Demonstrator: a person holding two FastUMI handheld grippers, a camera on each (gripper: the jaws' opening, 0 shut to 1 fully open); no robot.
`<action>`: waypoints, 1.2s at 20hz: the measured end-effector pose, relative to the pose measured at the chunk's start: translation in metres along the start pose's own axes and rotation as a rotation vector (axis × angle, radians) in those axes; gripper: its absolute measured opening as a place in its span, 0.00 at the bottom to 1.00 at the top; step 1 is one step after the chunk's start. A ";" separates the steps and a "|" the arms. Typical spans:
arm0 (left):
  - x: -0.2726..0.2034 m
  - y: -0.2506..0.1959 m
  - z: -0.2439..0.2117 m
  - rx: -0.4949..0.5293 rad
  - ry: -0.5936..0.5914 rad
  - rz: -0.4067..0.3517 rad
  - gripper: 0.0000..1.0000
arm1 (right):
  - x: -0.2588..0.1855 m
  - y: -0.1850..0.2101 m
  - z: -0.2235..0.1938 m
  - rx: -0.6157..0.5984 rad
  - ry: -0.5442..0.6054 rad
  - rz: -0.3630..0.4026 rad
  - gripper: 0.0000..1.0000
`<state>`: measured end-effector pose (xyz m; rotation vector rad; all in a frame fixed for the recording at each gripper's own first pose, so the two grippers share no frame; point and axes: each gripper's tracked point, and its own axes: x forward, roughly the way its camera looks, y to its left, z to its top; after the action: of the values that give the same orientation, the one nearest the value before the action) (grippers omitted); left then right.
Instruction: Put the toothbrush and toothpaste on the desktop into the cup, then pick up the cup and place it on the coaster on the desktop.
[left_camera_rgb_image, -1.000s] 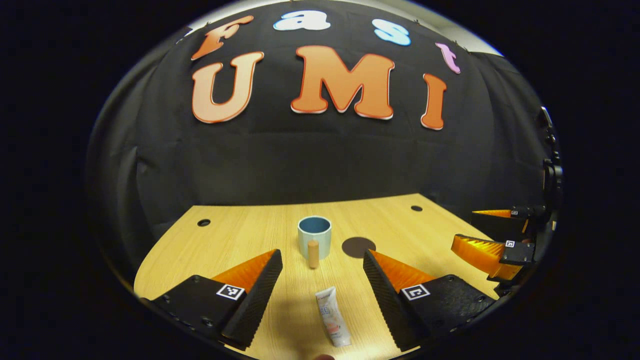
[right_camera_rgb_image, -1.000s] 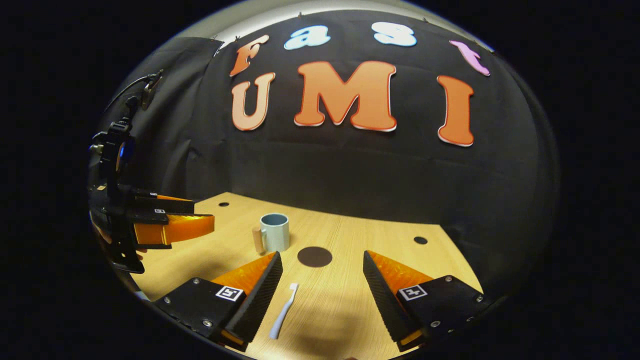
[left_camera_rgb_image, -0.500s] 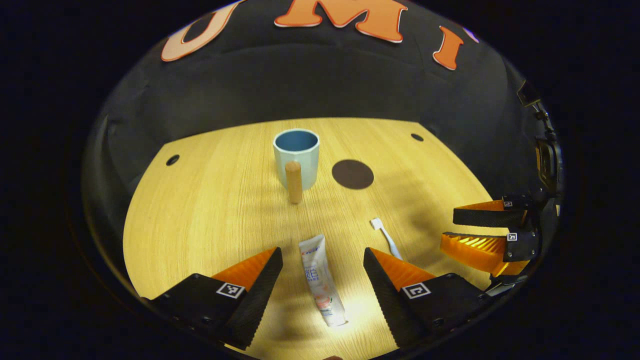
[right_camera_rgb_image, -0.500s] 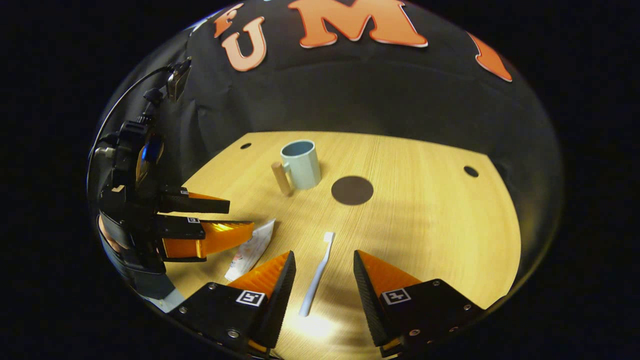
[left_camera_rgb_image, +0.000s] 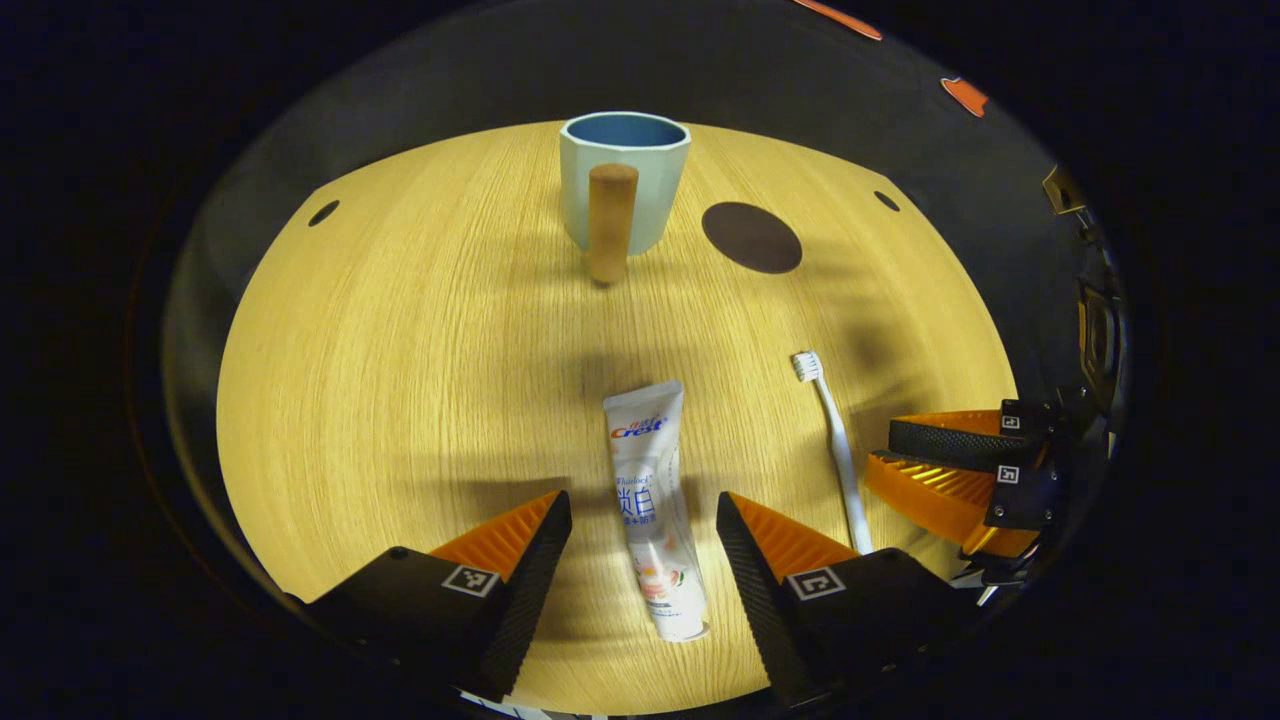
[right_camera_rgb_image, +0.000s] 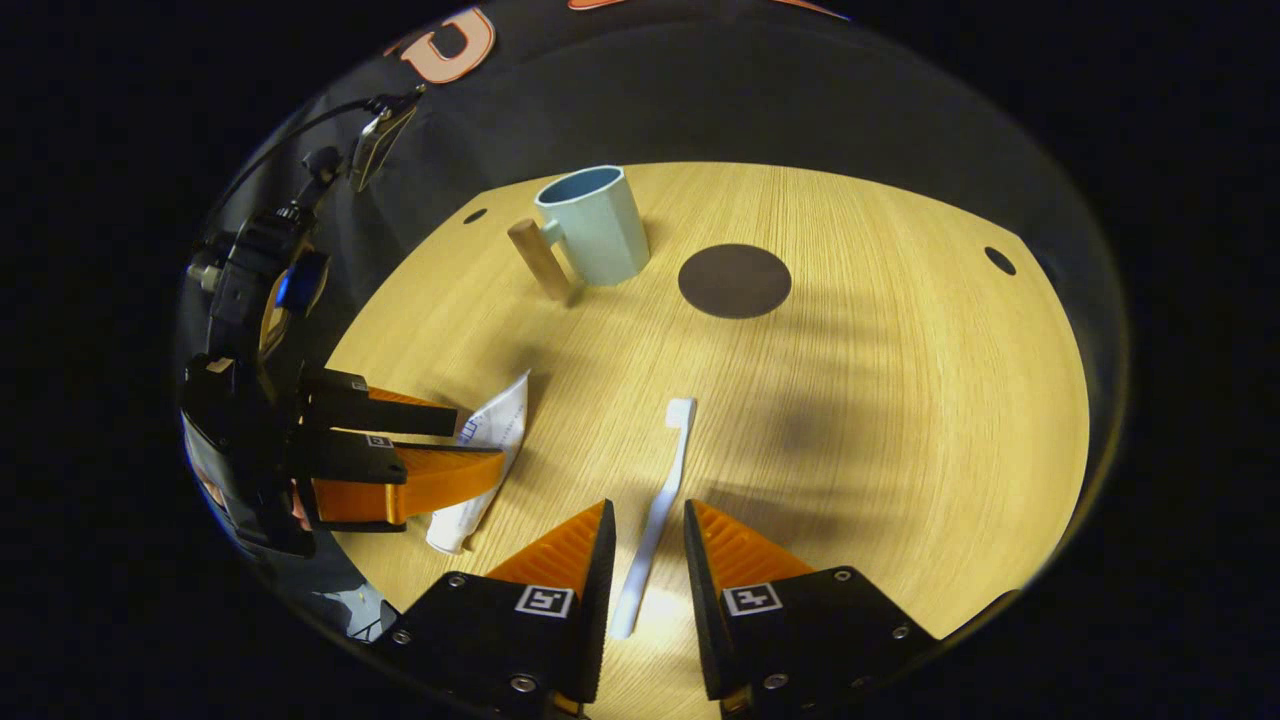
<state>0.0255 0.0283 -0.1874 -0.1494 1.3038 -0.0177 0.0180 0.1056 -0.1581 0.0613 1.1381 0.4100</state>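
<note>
Both grippers are down over the desktop (left_camera_rgb_image: 400, 330) for the first pickups; left gripper (left_camera_rgb_image: 640, 520) has its fingers spread wide either side of the toothpaste tube (left_camera_rgb_image: 650, 500), which lies flat between them, crimped end toward the cup, cap end nearest the camera; no pad touches it that I can see; right gripper (right_camera_rgb_image: 643, 535) has its fingers at a narrow gap straddling the toothbrush (right_camera_rgb_image: 655, 520) handle, close on both sides but contact can't be confirmed; bristle head points away toward the coaster; judged step: grasping both items before dropping them in the cup; to do it well, close the left on the tube's mid-body rather than the cap so it doesn't pivot or squirt out, squeeze lightly since the tube is soft; right should pinch the thin handle squarely, low to the wood, as it will likely roll or skate if only one pad hits first; lift straight up before heading for the cup; light blue cup (right_camera_rgb_image: 595, 225) with wooden handle (right_camera_rgb_image: 540, 262) stands upright at the far side, empty as far as the inside shows; dark round coaster (right_camera_rgb_image: 735, 281) just beside it, bare; counts: one toothpaste tube, one toothbrush, one cup, one coaster, two grippers.
</note>
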 end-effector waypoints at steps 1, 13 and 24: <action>0.003 0.002 -0.001 -0.005 0.016 0.009 0.84 | 0.002 0.000 -0.001 0.011 0.011 -0.001 0.38; 0.013 -0.014 0.002 -0.053 -0.009 -0.017 0.13 | 0.013 0.002 0.003 0.074 -0.035 0.030 0.03; -0.012 0.076 0.037 -0.085 -0.394 -0.054 0.13 | -0.038 -0.010 0.050 0.115 -0.345 0.076 0.03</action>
<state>0.0527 0.1083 -0.1755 -0.2474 0.9072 0.0201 0.0521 0.0914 -0.1057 0.2669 0.8195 0.3843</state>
